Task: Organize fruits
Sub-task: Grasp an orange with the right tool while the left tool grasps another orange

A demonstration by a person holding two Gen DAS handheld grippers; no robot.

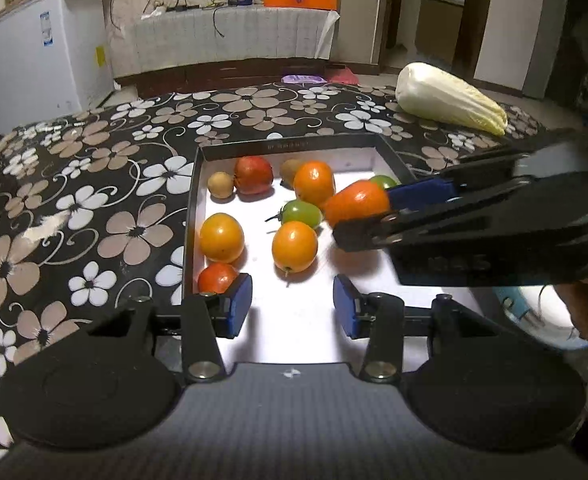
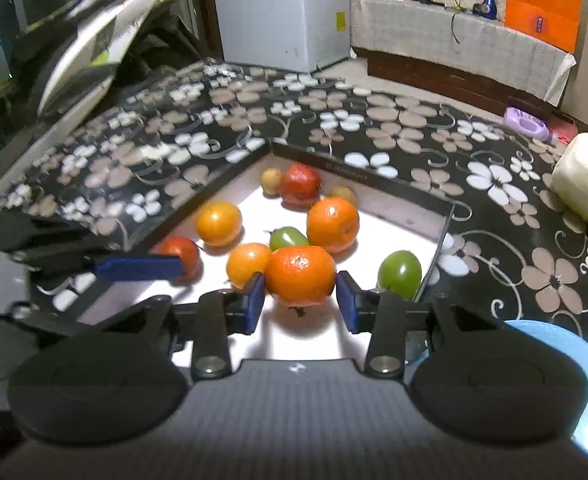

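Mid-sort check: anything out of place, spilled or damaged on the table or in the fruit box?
One oddity: a napa cabbage lies on the floral tablecloth beyond the box, a vegetable beside a fruit job. The cloth has a worn whitish patch left of the box. No spills; the fruit looks intact.

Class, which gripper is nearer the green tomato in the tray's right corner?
Right. The right gripper is just beside the green tomato, jaws around an orange; the left gripper sits farther back.

Bare white floor of my tray (image 1: 294,320) lies free between my left gripper (image 1: 292,306) pads. Ahead, yellow-orange fruit (image 1: 294,246) blocks centre; red fruit (image 1: 217,278) crowds left wall. My right gripper (image 1: 368,216) bars right side. Far tablecloth (image 1: 93,168) open.
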